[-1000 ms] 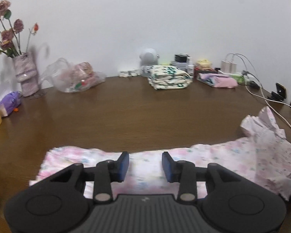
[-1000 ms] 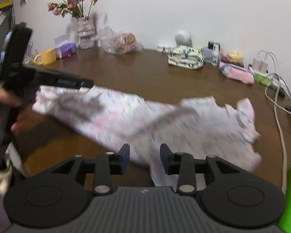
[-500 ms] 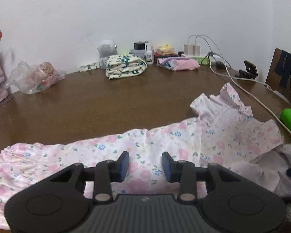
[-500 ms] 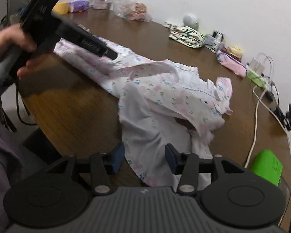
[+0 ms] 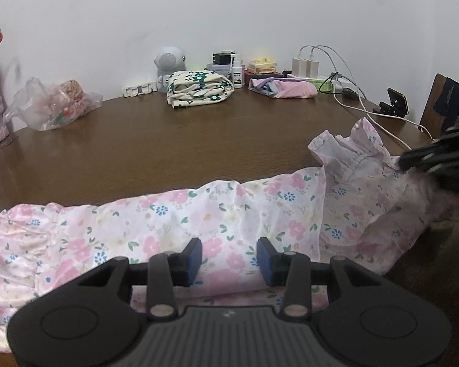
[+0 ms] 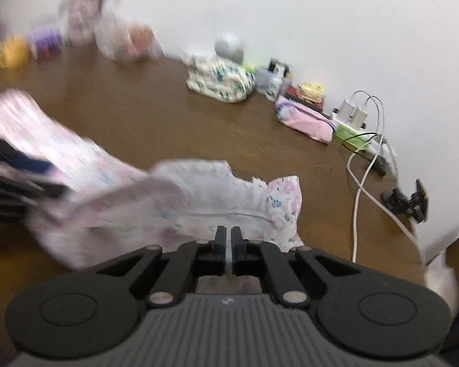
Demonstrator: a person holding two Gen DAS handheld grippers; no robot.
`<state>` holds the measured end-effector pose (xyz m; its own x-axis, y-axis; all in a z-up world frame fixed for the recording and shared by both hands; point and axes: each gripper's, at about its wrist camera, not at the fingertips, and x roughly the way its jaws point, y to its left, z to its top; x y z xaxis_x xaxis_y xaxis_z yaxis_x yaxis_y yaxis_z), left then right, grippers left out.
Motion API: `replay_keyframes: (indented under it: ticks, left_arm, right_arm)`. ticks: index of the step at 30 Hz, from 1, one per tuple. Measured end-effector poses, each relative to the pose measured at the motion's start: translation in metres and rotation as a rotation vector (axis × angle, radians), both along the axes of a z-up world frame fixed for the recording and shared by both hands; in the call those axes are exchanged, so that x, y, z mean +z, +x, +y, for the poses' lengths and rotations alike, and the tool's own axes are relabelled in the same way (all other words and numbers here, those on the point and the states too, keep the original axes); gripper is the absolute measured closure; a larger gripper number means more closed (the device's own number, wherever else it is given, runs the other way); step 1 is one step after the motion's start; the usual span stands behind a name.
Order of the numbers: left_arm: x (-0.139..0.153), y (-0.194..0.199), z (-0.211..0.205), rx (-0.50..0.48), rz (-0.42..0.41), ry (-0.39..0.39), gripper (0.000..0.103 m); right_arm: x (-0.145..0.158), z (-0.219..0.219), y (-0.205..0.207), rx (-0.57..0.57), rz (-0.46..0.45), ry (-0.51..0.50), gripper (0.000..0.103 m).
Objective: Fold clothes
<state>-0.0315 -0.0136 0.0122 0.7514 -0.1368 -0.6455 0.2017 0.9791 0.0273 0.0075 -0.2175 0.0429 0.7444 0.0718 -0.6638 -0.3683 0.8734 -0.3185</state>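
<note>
A pink floral garment (image 5: pixel 174 226) lies spread along the near edge of the brown table (image 5: pixel 174 146). My left gripper (image 5: pixel 229 256) is open just above its middle, holding nothing. My right gripper (image 6: pixel 228 240) is shut on the garment's near ruffled end (image 6: pixel 199 214); this view is blurred by motion. The right gripper also shows at the right edge of the left wrist view (image 5: pixel 437 162), at the garment's ruffled sleeve end. The left gripper appears as a dark blur at the left of the right wrist view (image 6: pixel 12 171).
At the back stand a folded green-flowered cloth (image 5: pixel 199 87), a pink pouch (image 5: pixel 283 87), a plastic bag (image 5: pixel 50 104), a round white device (image 5: pixel 168 62), chargers with white cables (image 5: pixel 352 91) and a phone stand (image 5: pixel 393 107). A chair back (image 5: pixel 437 98) is at the right.
My right gripper has closed on the garment's ruffled end and swung towards the back of the table. The left gripper stayed open over the cloth.
</note>
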Motion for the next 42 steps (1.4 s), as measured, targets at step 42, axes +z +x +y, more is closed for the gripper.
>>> replay_keyframes:
  ticks: [42]
  left_arm:
    - [0.042,0.012,-0.086,-0.309,-0.013,-0.057,0.063]
  right_arm:
    - [0.000,-0.088,-0.020,-0.079,0.105,0.314,0.093]
